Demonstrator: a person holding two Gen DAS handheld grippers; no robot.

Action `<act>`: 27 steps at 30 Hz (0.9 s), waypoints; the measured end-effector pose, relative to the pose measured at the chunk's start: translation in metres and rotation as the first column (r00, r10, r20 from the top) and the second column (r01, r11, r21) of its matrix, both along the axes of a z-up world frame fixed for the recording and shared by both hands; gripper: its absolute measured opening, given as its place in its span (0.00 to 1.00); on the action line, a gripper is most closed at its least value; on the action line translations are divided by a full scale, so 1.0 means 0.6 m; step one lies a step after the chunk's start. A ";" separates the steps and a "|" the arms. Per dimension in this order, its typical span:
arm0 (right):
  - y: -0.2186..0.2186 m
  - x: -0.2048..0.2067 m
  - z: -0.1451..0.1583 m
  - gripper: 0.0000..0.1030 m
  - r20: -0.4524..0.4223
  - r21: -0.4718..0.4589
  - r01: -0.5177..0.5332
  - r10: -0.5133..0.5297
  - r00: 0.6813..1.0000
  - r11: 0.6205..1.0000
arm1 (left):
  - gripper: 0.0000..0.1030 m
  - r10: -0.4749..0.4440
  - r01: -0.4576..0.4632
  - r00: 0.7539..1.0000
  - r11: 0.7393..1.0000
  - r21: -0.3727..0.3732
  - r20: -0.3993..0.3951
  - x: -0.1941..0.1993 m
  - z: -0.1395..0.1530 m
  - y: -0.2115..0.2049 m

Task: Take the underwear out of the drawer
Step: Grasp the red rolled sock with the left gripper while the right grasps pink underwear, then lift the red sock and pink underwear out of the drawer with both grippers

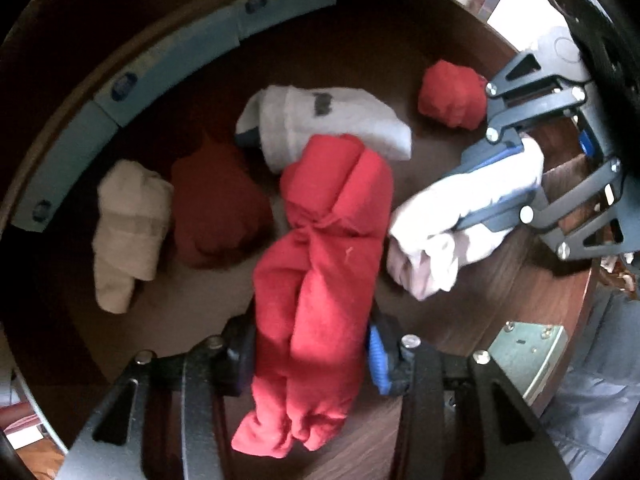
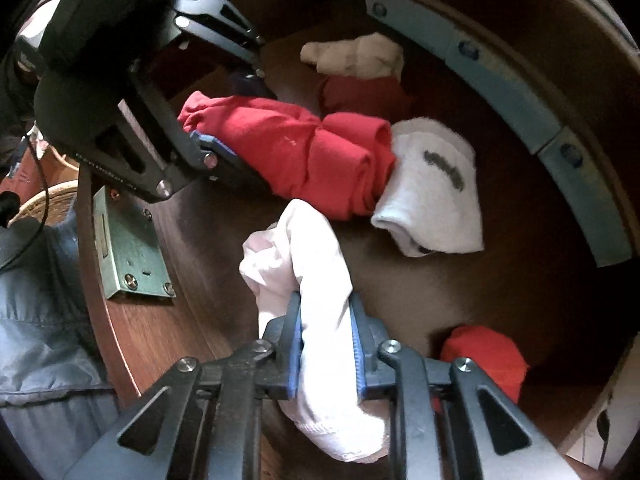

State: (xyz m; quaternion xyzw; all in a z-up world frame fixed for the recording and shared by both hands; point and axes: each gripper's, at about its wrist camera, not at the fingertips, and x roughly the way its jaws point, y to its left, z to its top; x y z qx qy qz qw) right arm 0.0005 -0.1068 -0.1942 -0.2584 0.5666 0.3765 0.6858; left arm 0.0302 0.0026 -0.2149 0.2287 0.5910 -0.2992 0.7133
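Left gripper [image 1: 312, 354] clamps the red rolled cloth bundle [image 1: 320, 264]; right gripper [image 2: 326, 356] pinches the pale pink bundle [image 2: 304, 264], whose loose near end could slip free.

Bright red rolled underwear [image 1: 320, 248]; pale pink-white roll [image 2: 308, 264]; white sock [image 1: 320, 124] with a dark grey mark; beige bundle [image 1: 128, 228] far left; dark red bundle [image 1: 220, 208] beside it; small red ball [image 1: 452, 94]; dark brown wood-grain drawer [image 1: 500, 280]; blue gripper pads [image 2: 356, 344].
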 end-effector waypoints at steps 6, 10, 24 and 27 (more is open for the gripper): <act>-0.014 -0.018 0.019 0.19 0.032 0.046 0.031 -0.033 0.999 0.998 | 0.42 0.032 -0.031 0.995 0.999 -0.012 0.093 -0.020 0.016 0.007; -0.026 -0.025 0.029 0.19 0.066 0.080 0.020 -0.026 0.997 0.997 | 0.42 0.060 -0.054 0.989 0.997 -0.052 0.135 -0.028 0.029 0.015; -0.091 -0.064 0.073 0.19 0.165 0.207 0.087 -0.122 0.979 0.974 | 0.42 0.185 -0.151 0.936 0.980 -0.132 0.301 -0.069 0.081 0.041; -0.107 -0.070 0.082 0.19 0.178 0.240 0.106 -0.151 0.972 0.965 | 0.42 0.209 -0.171 0.921 0.975 -0.141 0.330 -0.057 0.101 0.075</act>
